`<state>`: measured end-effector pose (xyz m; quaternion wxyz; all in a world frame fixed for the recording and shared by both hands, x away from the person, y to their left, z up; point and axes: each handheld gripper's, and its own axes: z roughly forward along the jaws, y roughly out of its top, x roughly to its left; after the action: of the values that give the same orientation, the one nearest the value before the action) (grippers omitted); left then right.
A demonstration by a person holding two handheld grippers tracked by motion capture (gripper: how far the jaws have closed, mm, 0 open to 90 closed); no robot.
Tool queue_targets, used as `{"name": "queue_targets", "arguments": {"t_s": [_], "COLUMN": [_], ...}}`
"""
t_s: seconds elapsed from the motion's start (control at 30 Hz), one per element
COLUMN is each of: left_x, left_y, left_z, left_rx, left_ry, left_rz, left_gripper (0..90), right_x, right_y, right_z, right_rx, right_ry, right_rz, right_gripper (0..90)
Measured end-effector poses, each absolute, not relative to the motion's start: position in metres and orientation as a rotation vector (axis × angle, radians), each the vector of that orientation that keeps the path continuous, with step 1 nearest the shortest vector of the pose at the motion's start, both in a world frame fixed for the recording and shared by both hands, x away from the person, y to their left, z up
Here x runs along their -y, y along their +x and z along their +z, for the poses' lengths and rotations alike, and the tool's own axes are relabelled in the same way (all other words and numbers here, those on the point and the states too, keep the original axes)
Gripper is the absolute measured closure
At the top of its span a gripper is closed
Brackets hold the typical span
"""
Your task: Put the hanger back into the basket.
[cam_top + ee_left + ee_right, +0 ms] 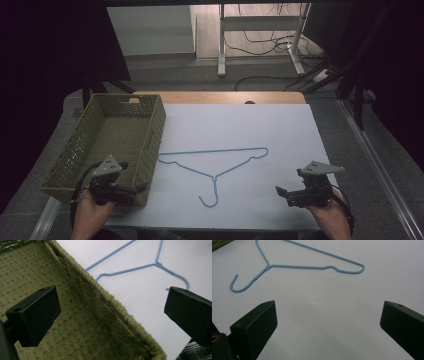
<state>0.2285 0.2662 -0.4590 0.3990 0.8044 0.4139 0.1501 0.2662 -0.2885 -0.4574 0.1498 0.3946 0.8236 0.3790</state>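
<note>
Start of the job, nothing grasped yet: blue wire hanger (215,167) lies flat mid-frame on the white table (280,130), hook toward the bottom edge. Left gripper (131,191) at lower left over the near corner of the green basket (75,150), jaws spread, empty. Right gripper (284,195) at lower right, spread too, aimed at the hanger. Next probably a reach in and a thin-wire pinch. Basket looks empty.

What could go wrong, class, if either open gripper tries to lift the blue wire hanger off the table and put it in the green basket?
1. The hanger is thin and lies flat on the white table, so the right gripper may slide over it.
2. Held at one end, it could swing and catch the basket rim.
3. The left gripper hangs over the basket's near wall and might bump it.
</note>
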Motion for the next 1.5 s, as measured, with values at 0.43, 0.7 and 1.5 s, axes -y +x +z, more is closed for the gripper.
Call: {"name": "queue_targets", "arguments": {"t_s": [0.43,0.7,1.5], "left_x": [-0.269,-0.268,-0.197], "left_y": [0.229,0.228,0.232], "left_z": [-0.458,-0.455,-0.439], "left_rx": [-1.015,-1.003,-0.793], "left_ry": [2.018,2.000,2.050], "left_rz": [0.353,0.331,0.254], "left_gripper": [0.2,0.0,0.0], "right_x": [0.284,0.284,0.235], "right_y": [0.265,0.266,0.267], "right_z": [-0.457,-0.458,-0.444], "right_rx": [-2.392,-2.403,-2.495], "right_ry": [1.118,1.131,0.994], "right_rz": [1.051,1.081,1.174], "right_gripper": [0.0,0.0,0.0]}}
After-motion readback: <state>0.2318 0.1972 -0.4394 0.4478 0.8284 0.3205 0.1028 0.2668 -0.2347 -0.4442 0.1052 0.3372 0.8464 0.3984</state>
